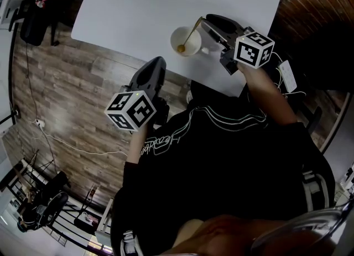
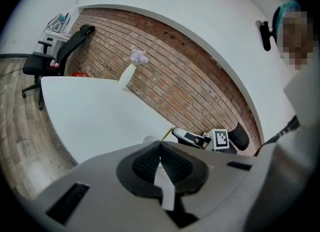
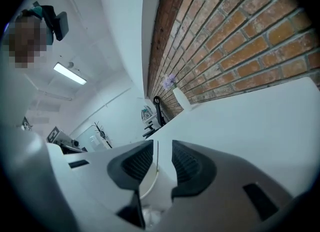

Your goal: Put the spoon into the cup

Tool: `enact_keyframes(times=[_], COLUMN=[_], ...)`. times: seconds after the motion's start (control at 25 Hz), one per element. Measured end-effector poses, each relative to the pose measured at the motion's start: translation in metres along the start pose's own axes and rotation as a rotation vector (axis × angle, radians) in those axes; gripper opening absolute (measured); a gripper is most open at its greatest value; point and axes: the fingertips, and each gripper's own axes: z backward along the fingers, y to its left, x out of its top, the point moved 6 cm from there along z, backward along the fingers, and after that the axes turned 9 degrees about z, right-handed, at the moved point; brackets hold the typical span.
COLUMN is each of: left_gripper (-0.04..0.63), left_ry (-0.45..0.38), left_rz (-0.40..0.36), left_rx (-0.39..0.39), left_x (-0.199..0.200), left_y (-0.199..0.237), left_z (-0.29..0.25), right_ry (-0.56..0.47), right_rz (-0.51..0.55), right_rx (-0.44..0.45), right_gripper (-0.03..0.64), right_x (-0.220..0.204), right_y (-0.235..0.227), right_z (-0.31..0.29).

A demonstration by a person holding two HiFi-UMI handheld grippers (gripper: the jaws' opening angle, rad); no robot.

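Note:
A white cup (image 1: 185,40) stands near the front edge of the white table (image 1: 138,11). A gold spoon (image 1: 189,35) sits in it, bowl down, with the handle leaning up to the right. My right gripper (image 1: 204,21) is at the handle's tip, just right of the cup. In the right gripper view this gripper (image 3: 162,148) is open by a narrow gap, with the cup's rim (image 3: 149,185) below the pads. My left gripper (image 1: 159,61) hangs off the table's front edge over the floor. Its pads meet in the left gripper view (image 2: 160,148), with nothing between them.
A white vase with flowers (image 2: 129,73) stands at the table's far side by the brick wall (image 2: 200,80). A black office chair (image 2: 55,55) is beyond the table's left end. A white cabled device (image 1: 287,75) hangs at the right. The wood floor (image 1: 83,83) lies under my left gripper.

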Motion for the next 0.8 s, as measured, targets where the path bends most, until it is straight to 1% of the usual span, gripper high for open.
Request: enact_keyframes(times=[0.2, 0.28, 0.6, 0.8], left_gripper=[0.003, 0.003, 0.003, 0.003], left_ry=[-0.013, -0.022, -0.07, -0.092], left_rz=[-0.033, -0.047, -0.105, -0.132], left_rx=[-0.032, -0.047, -0.109, -0.148], left_x=[-0.003, -0.003, -0.012, -0.019], left_y=[-0.012, -0.018, -0.046, -0.061], left_z=[0.009, 0.014, 0.039, 0.058], right_ry=[-0.078, -0.108, -0.192, -0.211], right_rz=[0.058, 0.091, 0.162, 0.194], right_rx=[-0.071, -0.079, -0.02, 0.025], right_gripper=[0.07, 0.063, 0.031, 0.012], right_x=[0.019, 0.026, 0.035, 0.031], right_y=[0.012, 0.023, 0.081, 0.12], right_z=[0.033, 0.047, 0.097, 0.119])
